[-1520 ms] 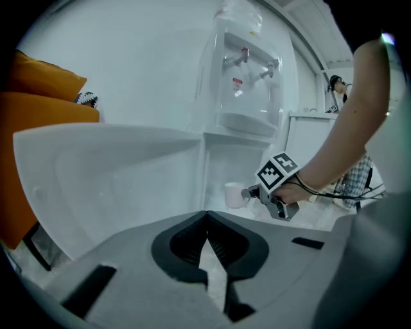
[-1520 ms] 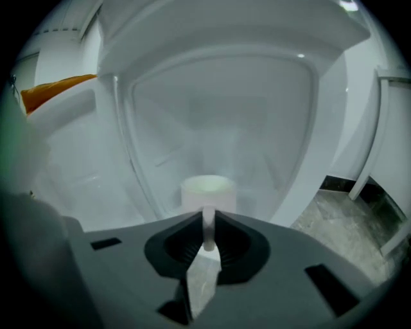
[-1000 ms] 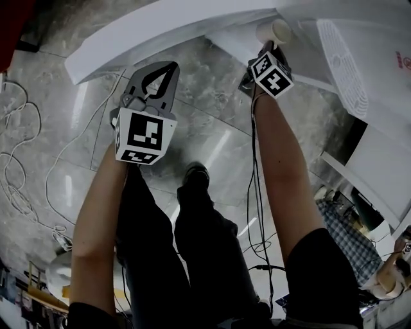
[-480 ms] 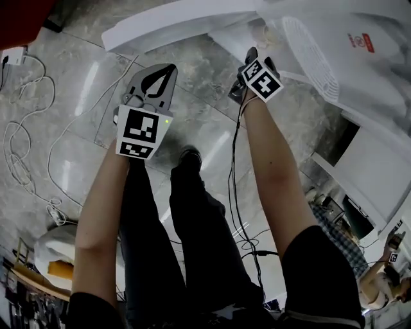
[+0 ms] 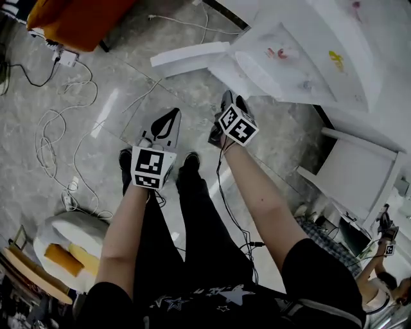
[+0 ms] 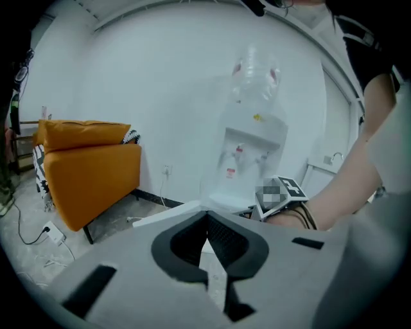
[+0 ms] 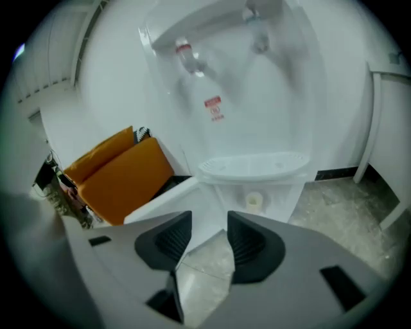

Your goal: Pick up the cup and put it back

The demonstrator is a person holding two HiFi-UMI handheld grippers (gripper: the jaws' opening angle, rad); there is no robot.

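One cup [image 7: 255, 201] released — right gripper [image 7: 209, 214] (empty) narrowing again.

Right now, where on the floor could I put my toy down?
The marble floor between the water dispenser and the white cabinet on the right is bare. A strip between the cables and the person's shoes is free too. It's crowded at left: the cables and a power strip lie by the orange sofa.
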